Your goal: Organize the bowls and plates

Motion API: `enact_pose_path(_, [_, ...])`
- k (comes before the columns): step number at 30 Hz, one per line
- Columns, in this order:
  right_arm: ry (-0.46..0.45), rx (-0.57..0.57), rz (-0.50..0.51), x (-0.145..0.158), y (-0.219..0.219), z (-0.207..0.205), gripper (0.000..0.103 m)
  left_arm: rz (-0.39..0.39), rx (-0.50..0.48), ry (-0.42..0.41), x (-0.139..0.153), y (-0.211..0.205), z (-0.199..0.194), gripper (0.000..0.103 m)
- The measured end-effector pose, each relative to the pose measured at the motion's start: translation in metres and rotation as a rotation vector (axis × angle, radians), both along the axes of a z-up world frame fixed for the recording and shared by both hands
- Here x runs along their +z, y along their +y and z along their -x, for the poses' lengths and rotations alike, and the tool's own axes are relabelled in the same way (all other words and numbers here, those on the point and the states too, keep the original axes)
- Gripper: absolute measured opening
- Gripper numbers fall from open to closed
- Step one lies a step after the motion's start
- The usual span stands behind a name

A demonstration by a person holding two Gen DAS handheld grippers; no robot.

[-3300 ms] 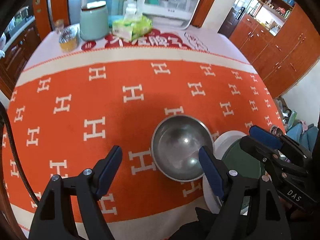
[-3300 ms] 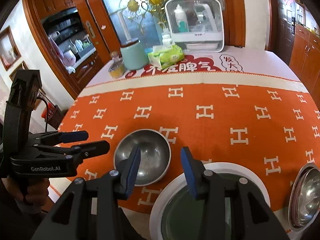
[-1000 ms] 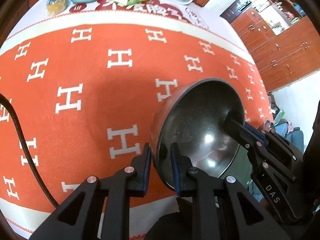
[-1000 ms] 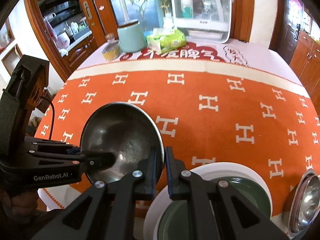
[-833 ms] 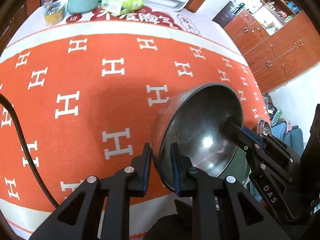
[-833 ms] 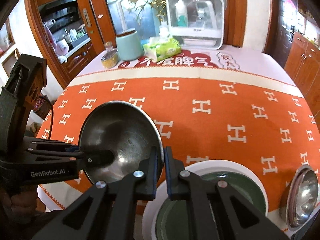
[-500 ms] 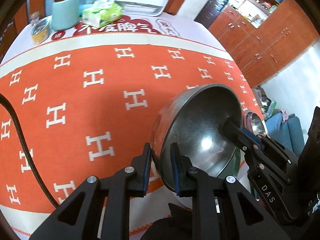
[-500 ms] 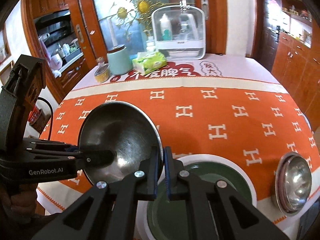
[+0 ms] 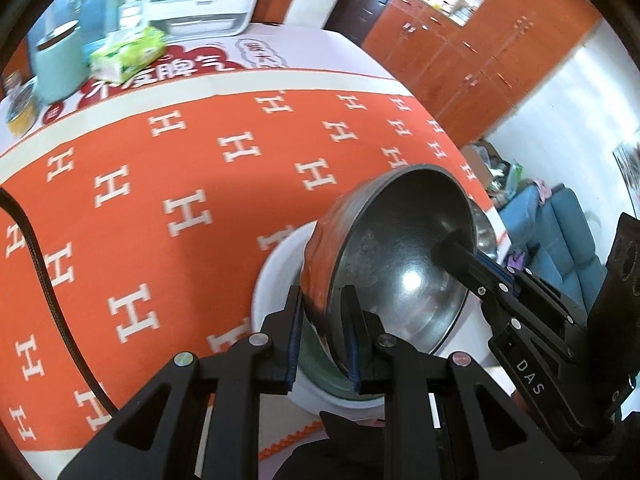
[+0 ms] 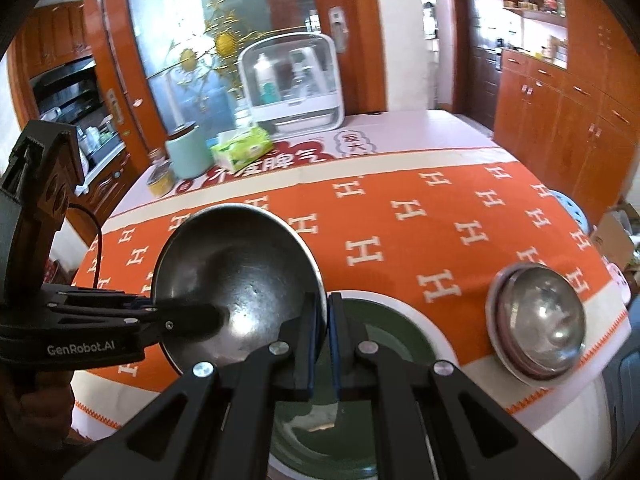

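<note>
A steel bowl [image 9: 400, 264] is held in the air, tilted, by both grippers at opposite rims. My left gripper [image 9: 322, 332] is shut on its near rim; it also shows in the right wrist view [image 10: 176, 320]. My right gripper [image 10: 324, 344] is shut on the other rim of the bowl [image 10: 236, 276]; it also shows in the left wrist view [image 9: 476, 264]. Under the bowl lies a white-rimmed green plate [image 10: 392, 320] [image 9: 276, 276]. A second steel bowl [image 10: 540, 320] rests on a pinkish plate at the table's right edge.
The table has an orange H-pattern cloth [image 10: 400, 220]. At the back stand a mint canister [image 10: 186, 156], a green tissue pack [image 10: 240, 148], a small jar [image 10: 160, 184] and a white storage box [image 10: 296, 84]. Wooden cabinets [image 10: 560, 120] stand to the right.
Both grippers shut on the bowl's rims, lifted it off the cloth and carried it right. It now hangs tilted over the green plate.
</note>
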State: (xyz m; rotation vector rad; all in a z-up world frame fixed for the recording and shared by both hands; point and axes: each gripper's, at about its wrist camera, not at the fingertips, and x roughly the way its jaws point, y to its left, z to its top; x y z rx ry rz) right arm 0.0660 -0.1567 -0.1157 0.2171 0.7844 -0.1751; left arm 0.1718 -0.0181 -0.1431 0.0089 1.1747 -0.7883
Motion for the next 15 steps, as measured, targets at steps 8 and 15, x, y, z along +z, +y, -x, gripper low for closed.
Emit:
enact_pose_path(8, [0.002, -0.105, -0.003, 0.001, -0.03, 0.022, 0.006, -0.007, -0.109, -0.007, 0.003, -0.042, 0.015, 0.017])
enact_pose_path(15, [0.014, -0.165, -0.011, -0.002, -0.058, 0.038, 0.006, -0.012, -0.167, -0.003, 0.0, -0.074, 0.023, 0.018])
